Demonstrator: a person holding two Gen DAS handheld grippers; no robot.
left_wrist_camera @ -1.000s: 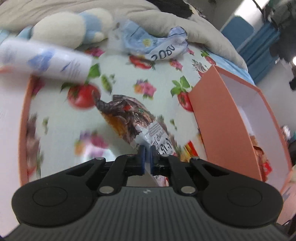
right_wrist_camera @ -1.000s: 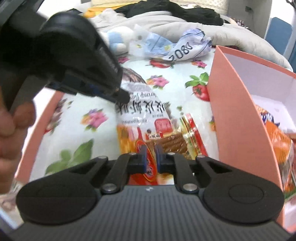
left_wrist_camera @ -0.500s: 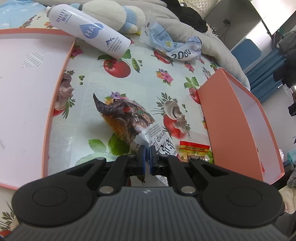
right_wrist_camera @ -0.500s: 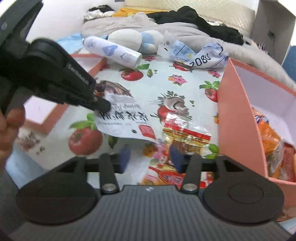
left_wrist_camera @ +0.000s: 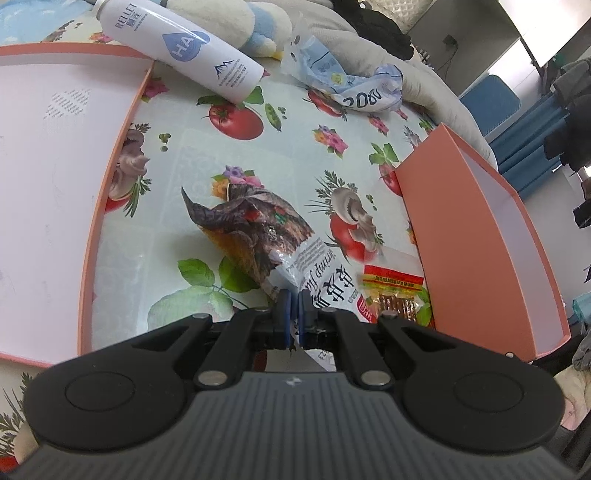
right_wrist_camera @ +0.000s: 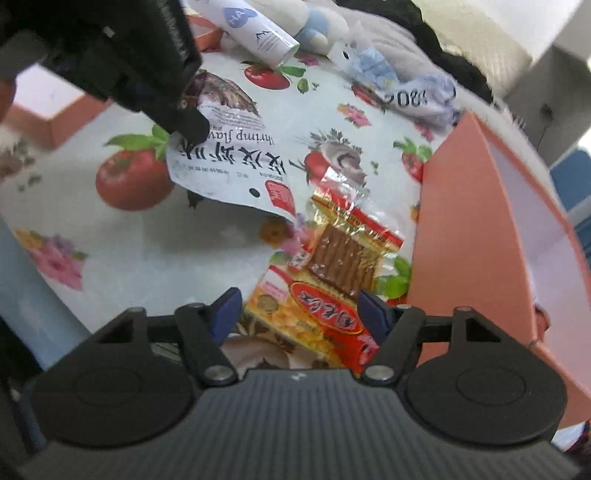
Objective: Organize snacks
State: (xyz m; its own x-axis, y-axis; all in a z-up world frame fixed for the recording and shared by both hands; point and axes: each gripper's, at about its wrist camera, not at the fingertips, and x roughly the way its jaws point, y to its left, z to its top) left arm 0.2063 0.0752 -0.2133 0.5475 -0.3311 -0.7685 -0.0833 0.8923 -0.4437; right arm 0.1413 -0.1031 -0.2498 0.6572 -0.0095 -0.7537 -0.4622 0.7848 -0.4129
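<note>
My left gripper point(left_wrist_camera: 294, 303) is shut on the white edge of a shrimp snack bag point(left_wrist_camera: 255, 229), whose brown end rests on the tablecloth. The bag point(right_wrist_camera: 229, 147) and the left gripper point(right_wrist_camera: 184, 122) also show in the right wrist view. My right gripper point(right_wrist_camera: 299, 306) is open and empty, just above a red and yellow snack packet point(right_wrist_camera: 314, 314) and a clear packet of brown sticks point(right_wrist_camera: 343, 251). The orange box point(right_wrist_camera: 461, 229) stands to the right, also in the left wrist view point(left_wrist_camera: 472, 236).
The orange box lid point(left_wrist_camera: 44, 155) lies open side up at the left. A white spray bottle point(left_wrist_camera: 184, 48), a plush toy point(left_wrist_camera: 236, 26) and a crumpled blue bag point(left_wrist_camera: 354, 88) lie at the back. The floral tablecloth point(left_wrist_camera: 207, 155) covers the table.
My right gripper has opened, letting go of the red packet, and drawn back. My left gripper keeps its hold on the shrimp bag and has shifted it slightly.
</note>
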